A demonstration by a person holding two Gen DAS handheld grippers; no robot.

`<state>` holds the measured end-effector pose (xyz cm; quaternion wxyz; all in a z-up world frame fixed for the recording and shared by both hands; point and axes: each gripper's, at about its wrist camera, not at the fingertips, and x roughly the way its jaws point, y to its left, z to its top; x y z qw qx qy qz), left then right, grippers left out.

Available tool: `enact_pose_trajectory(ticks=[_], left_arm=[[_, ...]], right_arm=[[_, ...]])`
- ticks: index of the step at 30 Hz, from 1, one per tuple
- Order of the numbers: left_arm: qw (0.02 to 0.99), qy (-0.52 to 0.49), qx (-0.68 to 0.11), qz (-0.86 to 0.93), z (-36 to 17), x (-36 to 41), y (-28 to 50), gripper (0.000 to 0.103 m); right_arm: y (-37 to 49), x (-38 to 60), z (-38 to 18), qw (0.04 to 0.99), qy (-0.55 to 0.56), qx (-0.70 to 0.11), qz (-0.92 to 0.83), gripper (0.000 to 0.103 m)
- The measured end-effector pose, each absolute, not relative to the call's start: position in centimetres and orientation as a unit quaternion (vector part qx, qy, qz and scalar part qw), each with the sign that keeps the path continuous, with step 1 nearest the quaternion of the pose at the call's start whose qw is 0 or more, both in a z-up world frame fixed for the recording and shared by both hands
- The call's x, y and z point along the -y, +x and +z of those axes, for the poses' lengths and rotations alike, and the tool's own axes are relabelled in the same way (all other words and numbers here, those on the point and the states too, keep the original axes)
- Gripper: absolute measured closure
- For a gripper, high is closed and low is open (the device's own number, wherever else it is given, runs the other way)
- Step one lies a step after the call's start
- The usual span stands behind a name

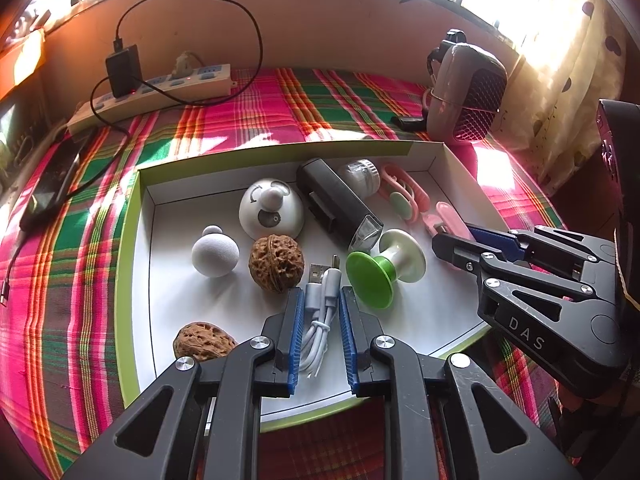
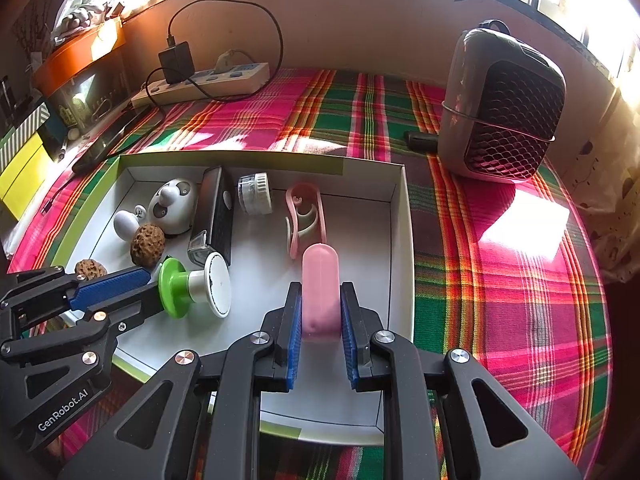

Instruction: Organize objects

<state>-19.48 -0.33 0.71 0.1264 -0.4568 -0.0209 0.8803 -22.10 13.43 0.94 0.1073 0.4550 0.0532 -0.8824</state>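
Note:
A white box with a green rim (image 1: 132, 240) (image 2: 408, 260) lies on the plaid cloth. It holds a walnut (image 1: 276, 262), a white ball (image 1: 215, 251), a white dome (image 1: 272, 208), a black device (image 1: 336, 204), a clear jar (image 1: 360, 176), a pink clip (image 2: 304, 216) and a green-and-white spool (image 1: 384, 268). My left gripper (image 1: 319, 292) (image 2: 148, 284) reaches into the box, its blue pads against a bundled white USB cable (image 1: 320, 320). My right gripper (image 2: 320, 288) (image 1: 448, 240) is shut on a pink oval case (image 2: 320, 280) over the box's right part. A second walnut (image 1: 204, 340) sits at the box's near left.
A power strip (image 1: 160, 88) with a black charger and its looped cord lies at the back left, a dark phone (image 1: 48, 192) beside it. A grey heater with a dark grille (image 2: 504, 112) stands at the back right. An orange box (image 2: 80, 56) sits far left.

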Motion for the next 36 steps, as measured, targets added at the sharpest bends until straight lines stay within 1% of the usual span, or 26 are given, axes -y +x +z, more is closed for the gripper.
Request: enact_pose_trajectory(ticks=[14,17,19,20,27,36], left_arm=[[0.121,-0.457,0.013,0.881,0.8,0.3,-19.3,0.083],[0.117,-0.456,0.013,0.882,0.8,0.4,-19.3,0.08],[0.116,-0.455,0.013,0.883,0.9,0.4,-19.2,0.08],[0.115,-0.453,0.01,0.884,1.0,0.3,-19.0,0.08],[0.11,-0.441,-0.005,0.891,1.7,-0.2,-18.2,0.079],[0.101,-0.434,-0.002,0.895,2.3,-0.2,-17.2,0.079]], right_arm=[[-21.9,-13.6,1.2,0.105,0.454,-0.05,-0.883,0.084],[-21.7,-13.7,1.4,0.104,0.451,-0.048,-0.885,0.081],[-21.6,-13.7,1.6,0.103,0.449,-0.048,-0.886,0.074],[-21.5,-13.7,1.6,0.103,0.448,-0.047,-0.887,0.073],[-21.0,-13.8,1.8,0.099,0.446,-0.04,-0.889,0.073],[-19.8,-13.9,2.6,0.098,0.435,-0.027,-0.895,0.072]])
